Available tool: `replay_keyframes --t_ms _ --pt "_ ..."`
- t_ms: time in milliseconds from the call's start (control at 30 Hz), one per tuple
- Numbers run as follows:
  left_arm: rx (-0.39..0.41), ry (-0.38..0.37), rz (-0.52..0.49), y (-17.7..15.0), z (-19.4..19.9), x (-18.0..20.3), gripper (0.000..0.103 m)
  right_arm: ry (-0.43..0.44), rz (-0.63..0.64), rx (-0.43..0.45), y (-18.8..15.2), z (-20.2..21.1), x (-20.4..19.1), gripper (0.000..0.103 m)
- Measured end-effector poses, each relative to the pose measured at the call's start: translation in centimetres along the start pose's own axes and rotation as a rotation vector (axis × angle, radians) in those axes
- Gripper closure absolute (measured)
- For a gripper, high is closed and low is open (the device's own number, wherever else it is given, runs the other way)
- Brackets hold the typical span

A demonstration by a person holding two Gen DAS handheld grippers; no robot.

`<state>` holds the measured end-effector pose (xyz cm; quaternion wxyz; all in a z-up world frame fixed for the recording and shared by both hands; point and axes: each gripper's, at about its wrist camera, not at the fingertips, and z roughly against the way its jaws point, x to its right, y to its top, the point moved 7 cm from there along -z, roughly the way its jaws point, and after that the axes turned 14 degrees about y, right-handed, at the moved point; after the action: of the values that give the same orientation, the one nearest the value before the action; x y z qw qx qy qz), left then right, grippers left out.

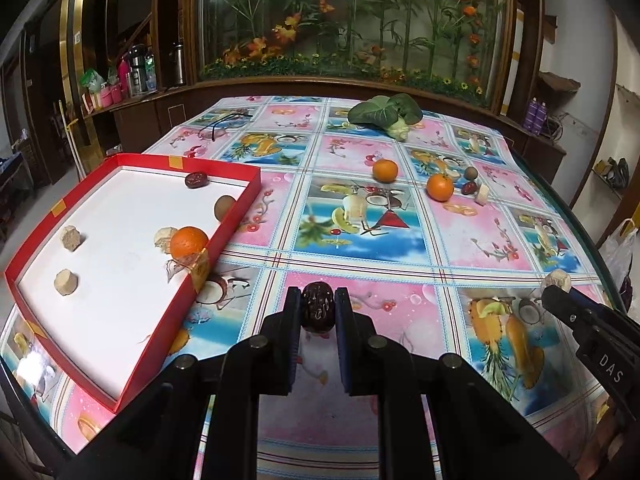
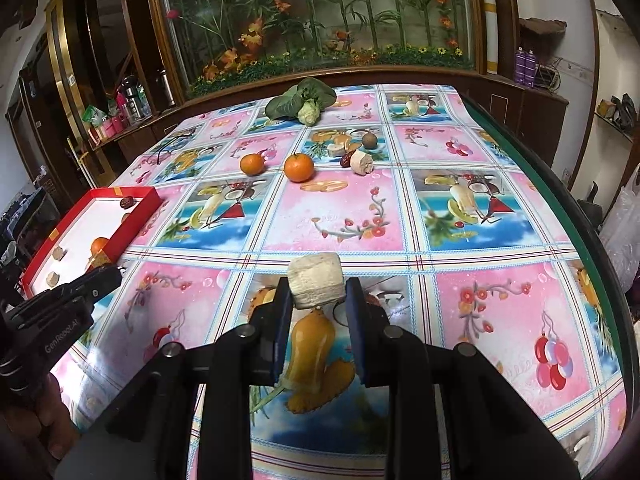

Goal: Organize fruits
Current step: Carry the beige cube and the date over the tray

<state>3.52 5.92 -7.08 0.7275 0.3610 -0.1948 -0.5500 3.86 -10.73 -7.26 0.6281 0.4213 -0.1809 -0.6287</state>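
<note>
My left gripper (image 1: 318, 306) is shut on a dark red date (image 1: 318, 307), held above the tablecloth just right of the red tray (image 1: 236, 216). The tray holds an orange (image 1: 189, 241), a date (image 1: 195, 179), a brown round fruit (image 1: 224, 207) and pale chunks (image 1: 67, 281). My right gripper (image 2: 316, 294) is shut on a pale beige chunk (image 2: 316, 285) above the table's near middle. Two oranges (image 2: 298, 167) (image 2: 252, 164), a date (image 2: 346, 159), a pale chunk (image 2: 362, 163) and a brown fruit (image 2: 369, 141) lie on the far table.
A leafy green vegetable (image 2: 301, 101) lies at the table's far edge. Eyeglasses (image 1: 224, 122) lie at the far left. The table's right edge (image 2: 560, 200) has a dark green rim. A cabinet with a glass plant display stands behind.
</note>
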Motion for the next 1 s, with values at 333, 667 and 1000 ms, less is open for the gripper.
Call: replay_keyframes --t_ms 333,667,1000 --pt "-0.002 0.011 0.001 -0.2 0.0 -0.4 0.089 -0.022 -0.002 0.002 0.2 0.1 0.5 0.075" --pt "0.003 0.013 0.013 -0.4 0.5 -1.1 0.089 -0.034 0.009 0.0 0.0 0.4 0.1 0.075" --pt "0.005 0.033 0.024 -0.5 1.1 -2.5 0.089 -0.015 0.034 -0.003 -0.2 0.6 -1.4 0.075"
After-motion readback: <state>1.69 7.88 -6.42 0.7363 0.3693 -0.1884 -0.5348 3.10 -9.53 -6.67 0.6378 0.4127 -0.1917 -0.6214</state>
